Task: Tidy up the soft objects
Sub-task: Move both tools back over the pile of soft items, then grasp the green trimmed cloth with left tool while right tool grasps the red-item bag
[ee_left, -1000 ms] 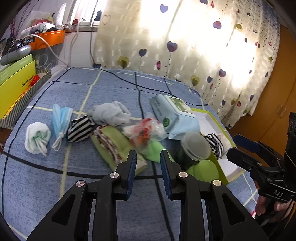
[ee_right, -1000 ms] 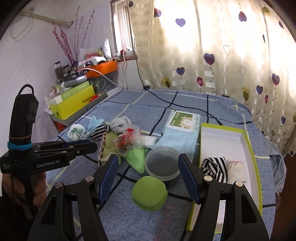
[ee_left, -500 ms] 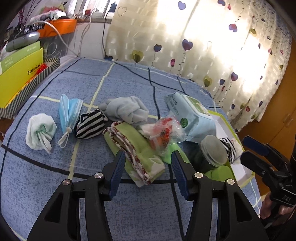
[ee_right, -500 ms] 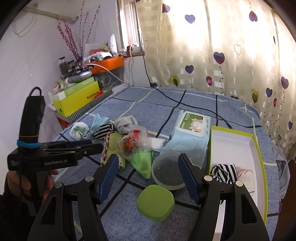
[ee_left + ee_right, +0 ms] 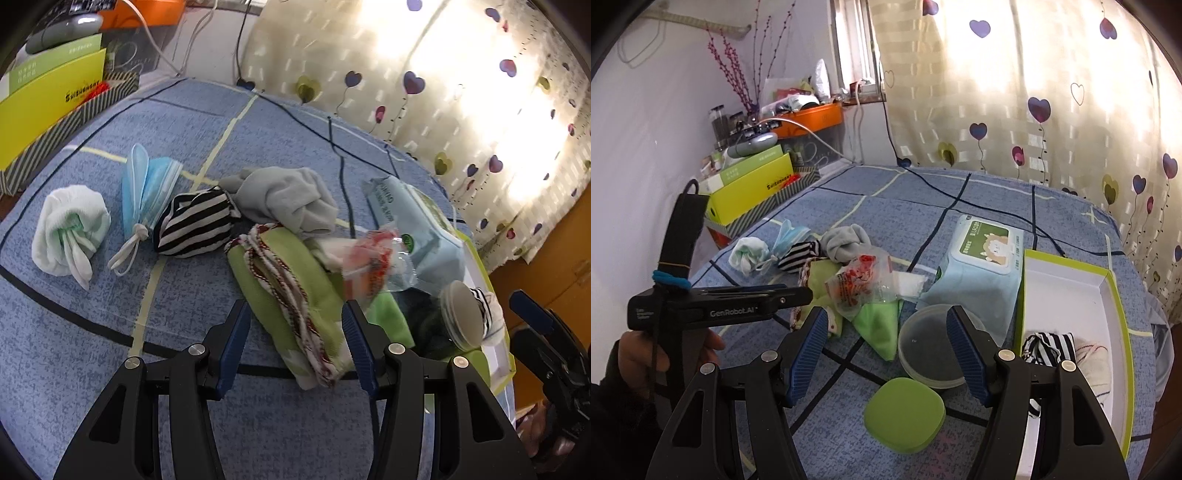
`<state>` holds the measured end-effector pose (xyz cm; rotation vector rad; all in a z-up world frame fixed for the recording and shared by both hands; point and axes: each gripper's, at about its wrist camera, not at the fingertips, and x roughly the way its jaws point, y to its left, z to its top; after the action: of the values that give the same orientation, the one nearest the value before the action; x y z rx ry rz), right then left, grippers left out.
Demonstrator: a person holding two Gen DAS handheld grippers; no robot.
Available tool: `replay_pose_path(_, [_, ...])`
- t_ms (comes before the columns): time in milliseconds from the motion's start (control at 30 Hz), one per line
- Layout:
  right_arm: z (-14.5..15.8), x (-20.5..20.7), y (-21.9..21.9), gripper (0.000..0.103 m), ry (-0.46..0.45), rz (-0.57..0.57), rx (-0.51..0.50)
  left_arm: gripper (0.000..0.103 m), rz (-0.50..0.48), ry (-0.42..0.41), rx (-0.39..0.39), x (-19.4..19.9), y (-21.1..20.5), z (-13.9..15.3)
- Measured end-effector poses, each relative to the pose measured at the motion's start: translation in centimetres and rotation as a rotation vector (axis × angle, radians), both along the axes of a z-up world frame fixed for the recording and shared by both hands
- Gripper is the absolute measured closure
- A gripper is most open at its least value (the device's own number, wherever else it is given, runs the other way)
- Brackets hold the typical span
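Note:
Soft items lie in a heap on the blue bedspread [image 5: 92, 332]. From left they are a white-green rolled sock [image 5: 70, 229], a blue face mask [image 5: 147, 188], a striped sock [image 5: 195, 229], a grey sock [image 5: 284, 199] and a green cloth with red-white trim [image 5: 291, 291]. My left gripper [image 5: 295, 314] is open wide, just over the green cloth's near end, and its pads do not press on it. My right gripper [image 5: 888, 314] is open and empty, above a round lidded container [image 5: 931, 350]. A white box with a green rim [image 5: 1108, 280] holds another striped sock [image 5: 1049, 347] and a white sock [image 5: 1093, 358].
A wipes pack [image 5: 982, 266], a crinkled plastic bag [image 5: 864, 284] and a green lid [image 5: 905, 413] lie among the soft items. Yellow boxes [image 5: 753, 192] and an orange tray [image 5: 812, 118] stand at the bed's far left. A heart-print curtain hangs behind.
The left jaws went from narrow to wide open. The left gripper came forward and down towards the green cloth. The right gripper edged forward over the container.

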<state>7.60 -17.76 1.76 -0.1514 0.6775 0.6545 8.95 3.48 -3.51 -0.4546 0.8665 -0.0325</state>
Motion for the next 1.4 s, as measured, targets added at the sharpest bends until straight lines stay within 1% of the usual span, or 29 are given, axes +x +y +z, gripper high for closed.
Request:
replay_pose_path(233, [-0.2, 1.1, 1.9, 0.036, 0.004, 0.022, -0.035, 0.050, -0.009, 0.049, -0.033, 1.1, -0.2, -1.6])
replay_pose_path(367, [-0.7, 2.3, 3.8, 0.036, 0.015, 0.034, -0.081, 0.050, -0.014, 0.031, -0.043, 1.1, -0.1, -1.6])
replay_pose_path(500, [-1.7, 3.7, 6.2, 0.036, 0.042, 0.064, -0.141, 0.050, -0.032, 0.008, -0.035, 1.1, -0.3, -1.7])
replay_pose_path(600, [-2.6, 5.0, 7.7, 0.036, 0.068, 0.073, -0.180, 0.050, -0.039, -0.004, -0.045, 1.1, -0.1, -1.7])
replay_pose_path(667, [-3.1, 5.7, 8.5, 0.036, 0.085, 0.080, -0.204, 0.052, -0.034, -0.007, -0.057, 1.1, 0.2, -1.8])
replay_pose_path(767, [-3.3, 6.6, 9.0, 0.036, 0.095, 0.075, -0.223, 0.052, -0.040, -0.013, -0.087, 1.0, 0.9, -1.9])
replay_pose_path(900, [-3.3, 7.8, 9.3, 0.036, 0.118, 0.072, -0.245, 0.052, -0.052, -0.015, -0.089, 0.9, 1.0, -1.9])
replay_pose_path(1033, [-4.0, 8.7, 10.0, 0.036, 0.157, 0.096, -0.268, 0.052, -0.052, -0.016, -0.094, 0.8, 1.3, -1.9])
replay_pose_path(1100, [-4.3, 8.9, 10.2, 0.041, 0.172, 0.116, -0.276, 0.052, -0.052, -0.016, -0.094, 0.8, 1.2, -1.9])
replay_pose_path(1167, [-4.5, 9.2, 10.3, 0.066, 0.191, 0.117, -0.262, 0.052, -0.054, -0.018, -0.088, 0.8, 1.1, -1.9])
replay_pose_path(1233, [-4.6, 8.9, 10.4, 0.072, 0.182, 0.122, -0.265, 0.052, -0.053, -0.018, -0.085, 0.8, 1.1, -1.9])
replay_pose_path(1267, [-4.5, 8.7, 10.4, 0.079, 0.172, 0.125, -0.267, 0.052, -0.053, -0.019, -0.084, 0.9, 1.1, -1.9])
replay_pose_path(1400, [-3.6, 8.0, 9.8, 0.083, 0.129, 0.116, -0.233, 0.052, -0.050, -0.014, -0.073, 1.1, 0.8, -1.8])
